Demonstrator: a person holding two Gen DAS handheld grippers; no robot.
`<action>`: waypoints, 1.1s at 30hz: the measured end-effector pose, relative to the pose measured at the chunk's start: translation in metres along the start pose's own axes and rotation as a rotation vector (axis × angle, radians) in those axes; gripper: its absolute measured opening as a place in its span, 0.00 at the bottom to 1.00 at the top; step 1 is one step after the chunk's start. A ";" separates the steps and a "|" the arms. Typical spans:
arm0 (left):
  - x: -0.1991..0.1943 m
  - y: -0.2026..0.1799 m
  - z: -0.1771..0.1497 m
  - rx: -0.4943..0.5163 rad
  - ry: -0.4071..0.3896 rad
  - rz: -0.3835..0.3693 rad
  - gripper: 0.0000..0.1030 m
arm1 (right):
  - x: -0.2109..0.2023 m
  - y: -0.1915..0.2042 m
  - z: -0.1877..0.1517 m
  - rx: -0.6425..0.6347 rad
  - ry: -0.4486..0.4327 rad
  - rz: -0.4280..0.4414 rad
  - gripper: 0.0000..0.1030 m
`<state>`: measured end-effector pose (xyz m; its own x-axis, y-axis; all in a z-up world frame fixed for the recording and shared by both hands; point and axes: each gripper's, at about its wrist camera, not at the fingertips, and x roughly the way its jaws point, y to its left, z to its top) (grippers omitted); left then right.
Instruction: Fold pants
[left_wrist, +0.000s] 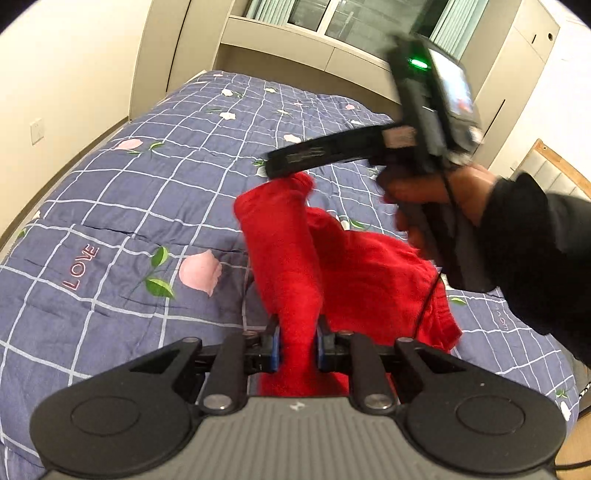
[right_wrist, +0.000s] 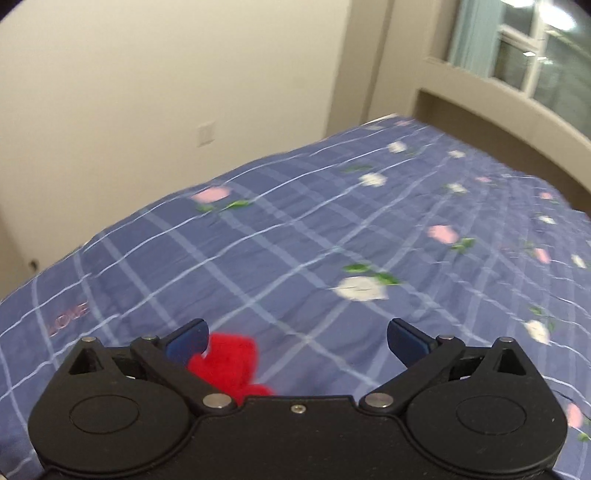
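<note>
The left gripper's fingers (left_wrist: 275, 345) are clamped on a strip of the red pants (left_wrist: 332, 266) — the blue pads press the cloth from both sides, and the fabric runs between them from the gripper's body out toward the bed. The left gripper (left_wrist: 298, 347) points down at a slant over the quilt.

From that pinched strip the pants rise in a rumpled ridge and then spread to the right in a loose heap, lying on the blue checked quilt (left_wrist: 110, 229). The far end of the ridge stands up just under the tip of the right gripper (left_wrist: 280, 166), which reaches in from the right side of the left wrist view, blurred. Whether that tip touches the cloth cannot be told from there.

In the right wrist view the right gripper's fingers (right_wrist: 186, 339) stand wide apart, and nothing is between the pads. A small bunch of the red pants (right_wrist: 231, 360) shows low down, just beside the left-hand finger and partly behind the gripper's body — it is not pinched.

A hand (left_wrist: 439, 206) in a dark sleeve (left_wrist: 535, 251) grips the handle of the right gripper.

The quilt covers the bed, printed with pink and white flowers, green leaves and the word LOVE. Beyond the bed are pale walls, a window (right_wrist: 535, 59) with light curtains, and a wall socket (right_wrist: 206, 134).
</note>
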<state>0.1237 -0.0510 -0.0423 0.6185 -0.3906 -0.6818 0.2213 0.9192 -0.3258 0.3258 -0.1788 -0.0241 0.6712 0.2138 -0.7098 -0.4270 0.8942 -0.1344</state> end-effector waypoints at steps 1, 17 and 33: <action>0.000 0.001 -0.001 0.003 0.004 0.003 0.18 | -0.006 -0.009 -0.005 0.020 -0.020 -0.044 0.99; 0.010 0.040 0.018 -0.149 0.021 0.025 0.72 | -0.094 -0.116 -0.165 0.473 -0.028 0.109 0.99; 0.061 0.036 0.025 -0.124 0.183 0.130 0.99 | -0.055 -0.119 -0.187 0.642 0.023 0.395 1.00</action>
<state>0.1888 -0.0406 -0.0792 0.4863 -0.2831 -0.8266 0.0476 0.9532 -0.2984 0.2261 -0.3708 -0.0984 0.5258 0.5644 -0.6364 -0.1915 0.8075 0.5579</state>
